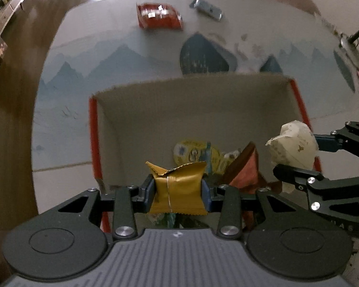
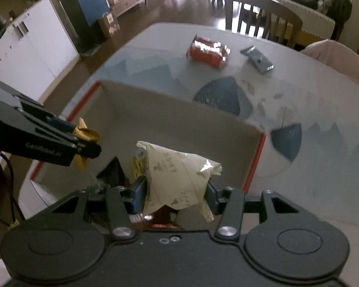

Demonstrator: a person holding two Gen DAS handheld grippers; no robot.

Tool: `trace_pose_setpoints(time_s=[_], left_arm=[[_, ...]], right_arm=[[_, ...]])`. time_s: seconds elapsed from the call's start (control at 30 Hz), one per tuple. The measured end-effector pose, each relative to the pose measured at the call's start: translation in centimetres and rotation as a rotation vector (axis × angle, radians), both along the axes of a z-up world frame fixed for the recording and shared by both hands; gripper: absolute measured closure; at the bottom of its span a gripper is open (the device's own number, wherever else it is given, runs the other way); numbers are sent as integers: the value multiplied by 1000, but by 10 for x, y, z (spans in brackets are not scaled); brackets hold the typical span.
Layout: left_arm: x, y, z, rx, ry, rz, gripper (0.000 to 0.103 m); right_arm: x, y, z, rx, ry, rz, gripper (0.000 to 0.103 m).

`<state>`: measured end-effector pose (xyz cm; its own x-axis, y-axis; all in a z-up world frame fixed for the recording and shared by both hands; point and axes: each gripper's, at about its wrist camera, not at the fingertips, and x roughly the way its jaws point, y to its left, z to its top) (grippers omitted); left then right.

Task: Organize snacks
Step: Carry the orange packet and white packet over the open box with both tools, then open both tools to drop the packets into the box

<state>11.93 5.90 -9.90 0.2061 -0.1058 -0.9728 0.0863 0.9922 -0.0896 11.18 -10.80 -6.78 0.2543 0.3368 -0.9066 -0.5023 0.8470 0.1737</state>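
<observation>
My left gripper is shut on a gold snack packet and holds it over the near edge of an open cardboard box with red outer sides. My right gripper is shut on a cream snack packet over the same box; this packet also shows in the left wrist view. Inside the box lie a yellow packet and a brown-orange packet. A red snack packet and a grey packet lie on the far side of the table.
The table has a cloth printed with blue mountains and boats. A dark chair stands behind the table, and a pink-covered seat is at its right. A wooden floor and white cabinets are to the left.
</observation>
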Motion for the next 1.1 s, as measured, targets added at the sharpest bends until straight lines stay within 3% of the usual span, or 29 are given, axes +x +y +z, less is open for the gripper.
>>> trace_pose_setpoints(time_s=[0.5,0.9,1.1], left_arm=[[-14,-18,-48,52,22,-42,65],[-12,-26,-63,62,41,-72,64],[-10,-24,-63,49,44,-53,56]], right_arm=[[-22,2,-25,-47,-9,4,52],[-17,-4,-31,-43,0,-50,48],[-19,-7,-30,-35,-1,-66,45]])
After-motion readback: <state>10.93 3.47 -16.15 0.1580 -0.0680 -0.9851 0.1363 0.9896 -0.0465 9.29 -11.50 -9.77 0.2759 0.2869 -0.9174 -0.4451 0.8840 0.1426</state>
